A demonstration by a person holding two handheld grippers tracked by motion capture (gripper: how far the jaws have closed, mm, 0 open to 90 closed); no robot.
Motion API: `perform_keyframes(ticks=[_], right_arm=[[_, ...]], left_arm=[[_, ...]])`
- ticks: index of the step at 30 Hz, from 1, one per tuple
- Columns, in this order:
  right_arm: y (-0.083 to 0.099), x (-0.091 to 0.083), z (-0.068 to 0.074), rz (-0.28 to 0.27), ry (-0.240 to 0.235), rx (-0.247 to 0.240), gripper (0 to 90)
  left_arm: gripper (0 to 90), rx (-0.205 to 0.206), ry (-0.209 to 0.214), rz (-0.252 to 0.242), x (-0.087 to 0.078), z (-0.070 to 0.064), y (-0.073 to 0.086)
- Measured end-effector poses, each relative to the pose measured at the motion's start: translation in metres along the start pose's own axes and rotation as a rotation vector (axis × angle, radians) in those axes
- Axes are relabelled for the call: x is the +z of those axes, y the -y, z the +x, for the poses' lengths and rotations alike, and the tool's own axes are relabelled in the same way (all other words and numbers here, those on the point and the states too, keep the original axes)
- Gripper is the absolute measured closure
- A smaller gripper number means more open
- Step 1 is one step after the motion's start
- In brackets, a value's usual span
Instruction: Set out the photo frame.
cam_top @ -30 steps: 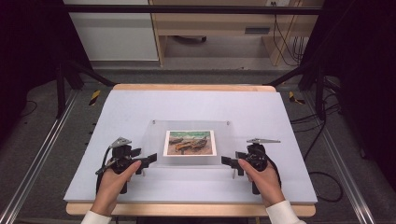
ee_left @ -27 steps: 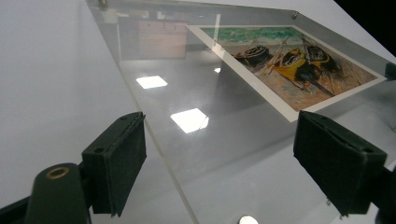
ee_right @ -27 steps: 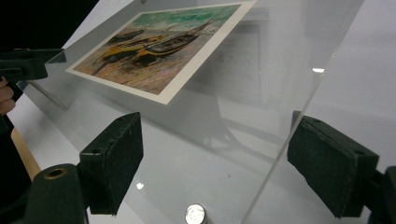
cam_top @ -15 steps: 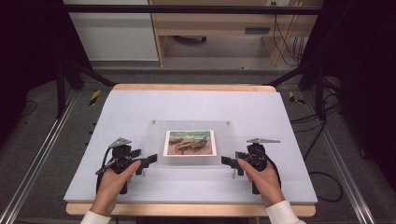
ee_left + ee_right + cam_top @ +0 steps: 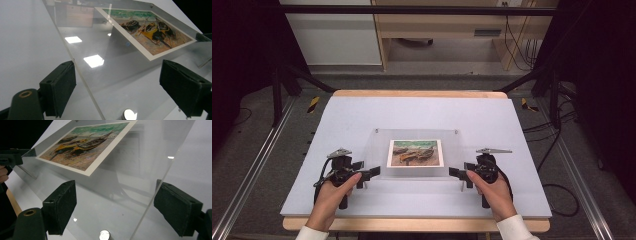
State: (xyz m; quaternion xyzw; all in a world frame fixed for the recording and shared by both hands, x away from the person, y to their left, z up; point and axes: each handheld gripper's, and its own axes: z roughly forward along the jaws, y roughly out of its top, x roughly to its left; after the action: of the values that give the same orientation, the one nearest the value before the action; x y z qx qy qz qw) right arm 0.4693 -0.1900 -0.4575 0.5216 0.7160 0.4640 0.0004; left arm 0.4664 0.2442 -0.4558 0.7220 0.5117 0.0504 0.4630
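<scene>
Frame [image 5: 416, 160] lies between left tongs [image 5: 371, 173] and right tongs [image 5: 455, 173], both agape.

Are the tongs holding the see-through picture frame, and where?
Nothing is gripped yet. Both tongs, left and right, stand open around the clear frame's near side edges, one at each lower corner.
</scene>
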Motion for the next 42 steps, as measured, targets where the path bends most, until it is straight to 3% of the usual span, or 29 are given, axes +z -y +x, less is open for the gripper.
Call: perform_keyframes(ticks=[10,22,29,34,42], right_arm=[[-0.001,0.001,-0.001,0.001,-0.008,0.002,19.4],[-0.001,-0.001,-0.003,0.002,-0.011,-0.006,21.6],[-0.004,-0.008,0.000,-0.055,0.014,-0.048,30.5],[-0.006,-0.010,0.003,-0.065,0.049,-0.112,34.2],[-0.006,-0.013,0.002,-0.072,0.045,-0.117,37.2]], left_arm=[[15.1,-0.011,0.011,-0.007,0.002,0.003,0.000],[25.1,-0.040,0.011,-0.012,-0.001,0.006,-0.002],[30.7,0.010,-0.011,-0.049,-0.006,0.004,-0.005],[37.9,0.048,-0.037,-0.078,-0.010,0.001,-0.007],[39.5,0.054,-0.036,-0.074,-0.012,0.000,-0.008]])
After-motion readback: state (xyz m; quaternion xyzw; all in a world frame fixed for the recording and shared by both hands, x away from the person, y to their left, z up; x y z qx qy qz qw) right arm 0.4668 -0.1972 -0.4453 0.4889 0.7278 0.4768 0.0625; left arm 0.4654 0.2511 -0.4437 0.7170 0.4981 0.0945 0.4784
